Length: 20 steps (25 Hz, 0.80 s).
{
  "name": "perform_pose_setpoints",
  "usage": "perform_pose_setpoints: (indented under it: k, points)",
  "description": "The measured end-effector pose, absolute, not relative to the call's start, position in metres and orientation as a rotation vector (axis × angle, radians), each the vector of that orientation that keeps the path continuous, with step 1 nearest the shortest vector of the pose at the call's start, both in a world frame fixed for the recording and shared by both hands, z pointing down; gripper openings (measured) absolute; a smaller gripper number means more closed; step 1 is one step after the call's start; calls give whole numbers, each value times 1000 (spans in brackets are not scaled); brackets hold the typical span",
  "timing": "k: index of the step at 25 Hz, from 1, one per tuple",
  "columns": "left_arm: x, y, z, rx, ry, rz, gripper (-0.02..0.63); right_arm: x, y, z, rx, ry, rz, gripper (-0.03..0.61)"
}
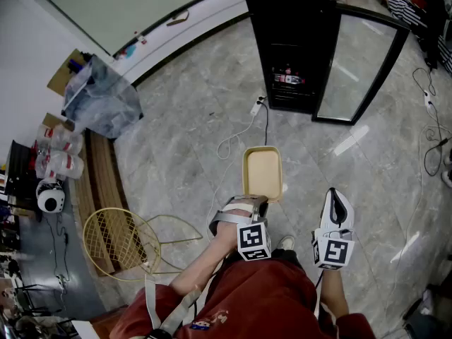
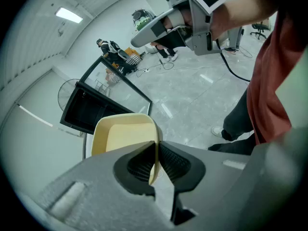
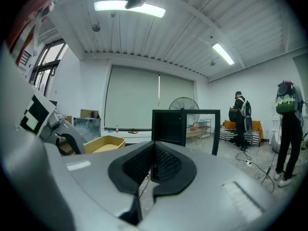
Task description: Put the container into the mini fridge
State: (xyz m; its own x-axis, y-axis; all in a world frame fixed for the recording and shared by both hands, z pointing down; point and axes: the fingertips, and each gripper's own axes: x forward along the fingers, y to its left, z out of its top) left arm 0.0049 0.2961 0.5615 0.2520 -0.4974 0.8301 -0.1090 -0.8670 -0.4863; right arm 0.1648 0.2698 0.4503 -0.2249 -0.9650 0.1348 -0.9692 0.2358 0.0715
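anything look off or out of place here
Nothing spilled or damaged. One oddity: a loose white cable trails over the floor before the black mini fridge, whose glass door stands open. Pale yellow plastic container looks intact.

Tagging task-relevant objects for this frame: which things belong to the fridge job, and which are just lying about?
Job:
- pale yellow rectangular plastic container
- black mini fridge, glass door open
- left gripper, shut on the container's rim

Lying about:
- gold wire-mesh frame
- clear plastic bag
- white power strip with cable
- wooden bench
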Motion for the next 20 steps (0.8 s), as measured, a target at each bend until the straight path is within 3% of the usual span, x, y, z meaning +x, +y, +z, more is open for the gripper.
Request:
perform_pose_setpoints:
  k: [20]
  points:
    - [-67,240,540,-2220,642,-1538,37,81,212,420,1863,-2384,-45,1]
